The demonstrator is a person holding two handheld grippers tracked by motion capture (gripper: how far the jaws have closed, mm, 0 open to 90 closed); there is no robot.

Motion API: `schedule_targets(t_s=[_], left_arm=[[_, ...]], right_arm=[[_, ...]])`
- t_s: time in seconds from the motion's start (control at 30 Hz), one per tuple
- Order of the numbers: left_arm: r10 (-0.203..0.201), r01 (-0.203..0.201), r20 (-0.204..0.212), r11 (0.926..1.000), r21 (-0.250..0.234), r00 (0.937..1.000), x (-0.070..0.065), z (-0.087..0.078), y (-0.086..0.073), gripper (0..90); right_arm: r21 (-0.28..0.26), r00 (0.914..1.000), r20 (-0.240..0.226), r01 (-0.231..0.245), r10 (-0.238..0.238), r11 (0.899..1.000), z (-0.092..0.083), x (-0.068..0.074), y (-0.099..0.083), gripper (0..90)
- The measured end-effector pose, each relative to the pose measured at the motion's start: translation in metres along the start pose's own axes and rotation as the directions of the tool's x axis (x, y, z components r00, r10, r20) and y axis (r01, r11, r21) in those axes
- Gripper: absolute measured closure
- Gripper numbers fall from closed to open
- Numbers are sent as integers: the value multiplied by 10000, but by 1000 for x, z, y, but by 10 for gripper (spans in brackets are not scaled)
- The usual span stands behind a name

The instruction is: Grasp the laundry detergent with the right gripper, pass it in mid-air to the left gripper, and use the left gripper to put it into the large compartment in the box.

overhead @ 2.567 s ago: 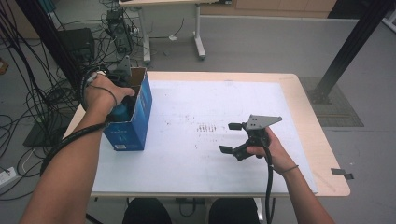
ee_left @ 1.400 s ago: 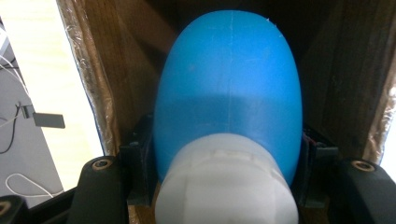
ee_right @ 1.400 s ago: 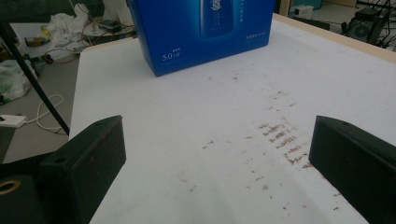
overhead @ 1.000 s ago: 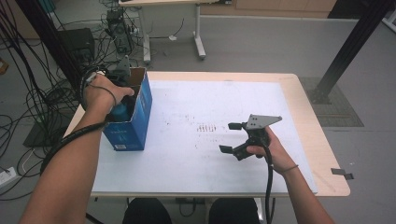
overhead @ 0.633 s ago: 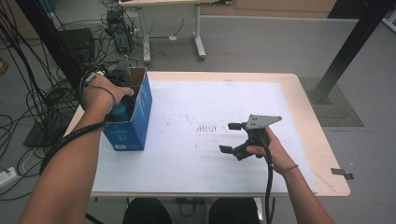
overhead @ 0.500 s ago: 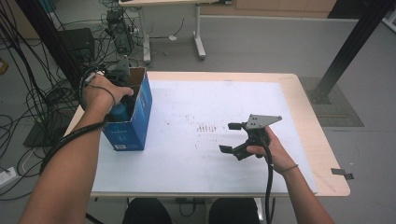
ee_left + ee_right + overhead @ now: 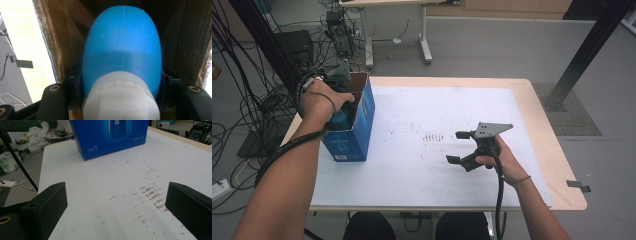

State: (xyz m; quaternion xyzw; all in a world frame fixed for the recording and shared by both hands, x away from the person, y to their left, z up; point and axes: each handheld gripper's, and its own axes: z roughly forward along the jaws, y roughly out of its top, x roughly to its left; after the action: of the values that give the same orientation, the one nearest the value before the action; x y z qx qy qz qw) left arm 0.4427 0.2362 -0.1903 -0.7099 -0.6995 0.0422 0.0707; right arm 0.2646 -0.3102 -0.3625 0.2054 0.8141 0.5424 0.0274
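High view: the wide white tabletop point(image 7: 422, 165) with pale wooden edges carries a tall blue cardboard box point(image 7: 357, 131) standing upright near its left edge, top flaps open. Faint brown scuff marks point(image 7: 434, 136) speckle the middle of the tabletop. The left gripper point(image 7: 343, 102) reaches down into the open top of the box, the person's left hand point(image 7: 319, 97) wrapped around it. In the left gripper view, the jaws are clenched on a rounded blue plastic bottle point(image 7: 122, 50) with a white cap point(image 7: 121, 97), pads pressing its two sides, brown cardboard walls close around it. The right gripper point(image 7: 459, 147) rests on the tabletop toward the right edge, well apart from the box, its jaws released and spread wide with bare tabletop between them.
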Motion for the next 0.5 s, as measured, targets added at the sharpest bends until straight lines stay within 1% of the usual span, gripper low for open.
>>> schedule_targets(t_s=[0.5], left_arm=[[-57,57,23,10000,6,10000,1,0,0,378]], right_arm=[[44,10000,-34,21,-21,10000,2,0,2,39]])
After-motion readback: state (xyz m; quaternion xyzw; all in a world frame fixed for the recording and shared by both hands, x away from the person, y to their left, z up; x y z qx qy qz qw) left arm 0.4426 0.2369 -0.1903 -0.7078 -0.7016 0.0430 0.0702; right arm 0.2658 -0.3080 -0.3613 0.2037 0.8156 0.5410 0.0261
